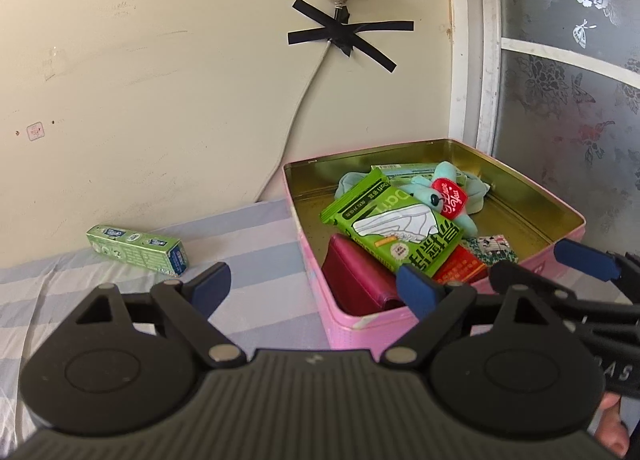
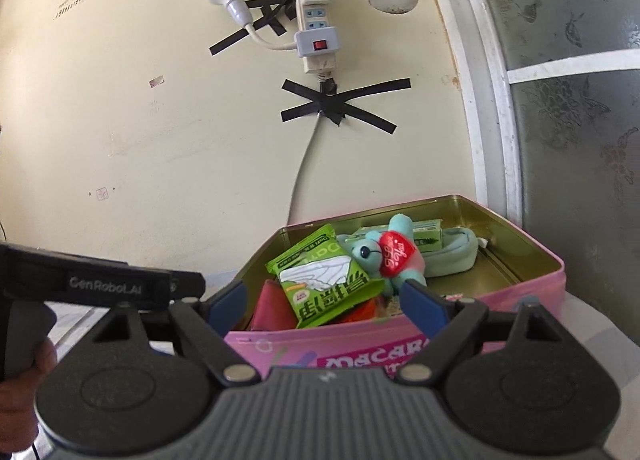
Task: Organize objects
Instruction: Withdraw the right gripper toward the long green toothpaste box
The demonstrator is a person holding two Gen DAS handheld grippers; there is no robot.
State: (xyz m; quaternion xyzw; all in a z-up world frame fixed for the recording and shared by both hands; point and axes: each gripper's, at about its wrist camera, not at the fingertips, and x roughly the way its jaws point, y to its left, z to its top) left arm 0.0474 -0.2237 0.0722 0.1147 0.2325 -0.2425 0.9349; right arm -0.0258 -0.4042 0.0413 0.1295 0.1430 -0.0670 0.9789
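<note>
- Pink tin sat open on the striped sheet, up against the cream wall; gold inside.
- In the tin: green snack packet lay on top, tilted, over a dark red case at the near-left corner.
- Teal plush toy w/ red heart lay just behind the packet, toward the tin's far side; a light blue pouch beside it, a small green carton behind.
- Green toothpaste box lay outside, well left of the tin, near the wall.
- Left gripper hung over the tin's near-left corner, jaws wide, nothing between the pads.
- Right gripper was in front of the tin's near wall, jaws wide, empty too.
- Power strip taped to the wall above the tin, its cable running down behind it.
</note>
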